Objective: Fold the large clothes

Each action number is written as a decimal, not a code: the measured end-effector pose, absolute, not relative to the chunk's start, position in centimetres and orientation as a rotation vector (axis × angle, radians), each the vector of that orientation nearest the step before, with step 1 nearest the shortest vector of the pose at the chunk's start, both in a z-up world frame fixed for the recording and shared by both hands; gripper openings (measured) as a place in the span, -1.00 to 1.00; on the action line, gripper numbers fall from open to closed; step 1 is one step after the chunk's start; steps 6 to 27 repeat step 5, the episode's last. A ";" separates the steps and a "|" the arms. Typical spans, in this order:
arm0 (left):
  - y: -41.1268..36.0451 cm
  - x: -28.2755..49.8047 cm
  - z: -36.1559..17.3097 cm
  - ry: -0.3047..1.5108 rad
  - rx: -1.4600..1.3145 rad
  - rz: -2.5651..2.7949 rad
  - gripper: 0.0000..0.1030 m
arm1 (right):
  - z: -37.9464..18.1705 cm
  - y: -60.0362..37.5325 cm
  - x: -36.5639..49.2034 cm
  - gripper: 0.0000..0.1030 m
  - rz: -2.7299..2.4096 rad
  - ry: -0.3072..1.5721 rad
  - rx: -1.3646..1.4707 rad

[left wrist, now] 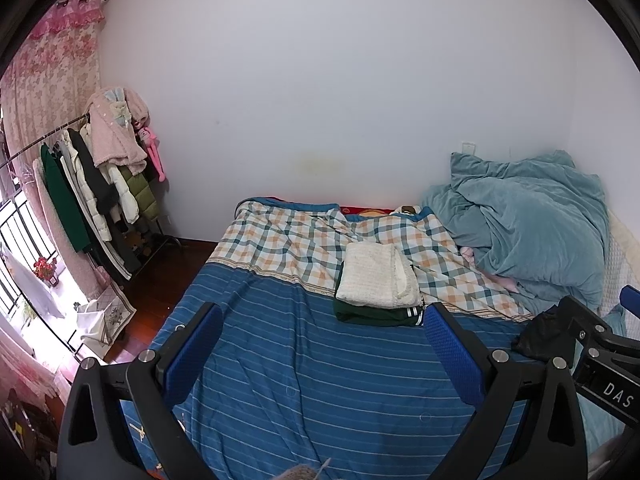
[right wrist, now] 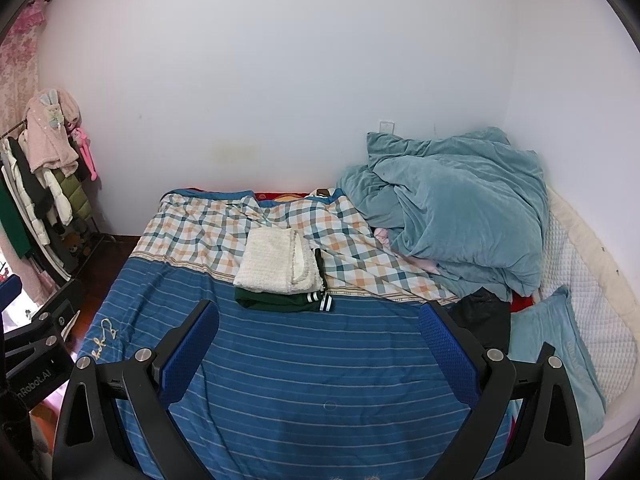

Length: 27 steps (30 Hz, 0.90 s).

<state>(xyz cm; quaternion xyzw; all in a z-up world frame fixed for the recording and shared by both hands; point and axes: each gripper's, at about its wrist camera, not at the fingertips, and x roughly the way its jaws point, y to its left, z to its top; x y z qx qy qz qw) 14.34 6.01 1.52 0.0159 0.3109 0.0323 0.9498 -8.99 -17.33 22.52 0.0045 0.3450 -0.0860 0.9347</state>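
A folded white knit garment (left wrist: 376,276) (right wrist: 278,266) lies on top of a folded dark green garment (left wrist: 372,314) (right wrist: 280,302) in the middle of the bed. A crumpled black garment (left wrist: 540,334) (right wrist: 482,314) lies at the bed's right side below the quilt. My left gripper (left wrist: 322,320) hovers above the blue striped sheet (left wrist: 312,380), open and empty, just in front of the stack. My right gripper (right wrist: 320,316) is also open and empty over the striped sheet (right wrist: 312,380). The right gripper's body shows at the right edge of the left wrist view, close to the black garment.
A heaped teal quilt (left wrist: 532,224) (right wrist: 460,216) fills the bed's far right corner, with a teal pillow (right wrist: 560,352) beside it. A checked blanket (left wrist: 296,240) covers the far half. A rack of hanging coats (left wrist: 100,184) stands left, by a pink curtain and window.
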 end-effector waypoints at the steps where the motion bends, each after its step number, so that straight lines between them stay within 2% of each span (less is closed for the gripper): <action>1: 6.0 14.3 1.6 0.632 0.033 0.066 0.99 | 22.5 -17.3 -9.1 0.97 -0.177 0.705 0.009; 27: 5.8 14.2 1.5 0.626 0.033 0.071 0.99 | 22.7 -17.1 -9.1 0.97 -0.174 0.705 0.011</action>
